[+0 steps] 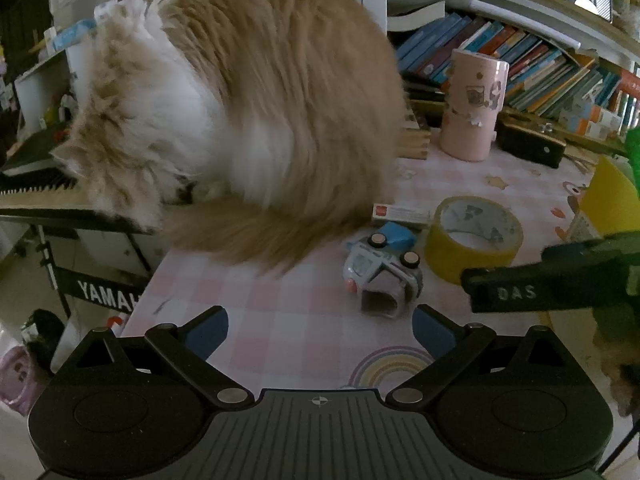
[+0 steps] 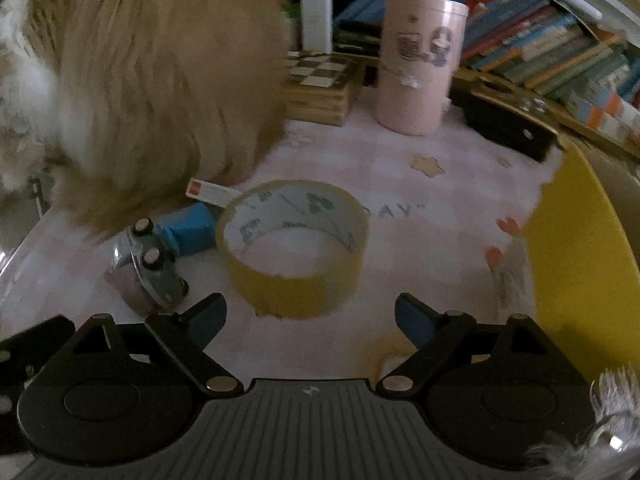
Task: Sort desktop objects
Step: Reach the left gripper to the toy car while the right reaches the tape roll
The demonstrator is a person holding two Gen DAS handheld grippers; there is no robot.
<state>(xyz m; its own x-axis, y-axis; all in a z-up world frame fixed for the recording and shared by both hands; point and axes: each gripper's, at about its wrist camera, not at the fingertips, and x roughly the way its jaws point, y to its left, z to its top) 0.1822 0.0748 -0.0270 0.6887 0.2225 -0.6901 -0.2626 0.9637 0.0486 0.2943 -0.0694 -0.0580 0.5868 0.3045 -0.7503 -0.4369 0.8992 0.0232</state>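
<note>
A yellow tape roll (image 2: 294, 248) lies flat on the pink checked tablecloth (image 2: 420, 216), just ahead of my right gripper (image 2: 310, 322), which stands open and empty. The same tape roll (image 1: 472, 236) sits right of centre in the left wrist view. A small toy car (image 1: 382, 270) lies on its side beside a blue block (image 1: 398, 234) and a flat white box (image 1: 400, 214). My left gripper (image 1: 320, 334) is open, nothing between its fingers, short of the car. The toy car (image 2: 146, 270) also lies left of the tape.
A large fluffy orange and white cat (image 1: 240, 112) fills the table's left half, its tail by the car. A pink cylinder container (image 2: 420, 60) stands at the back, before shelved books (image 2: 540, 32). A yellow bin (image 2: 580, 248) is at right. A keyboard (image 1: 40, 188) is left.
</note>
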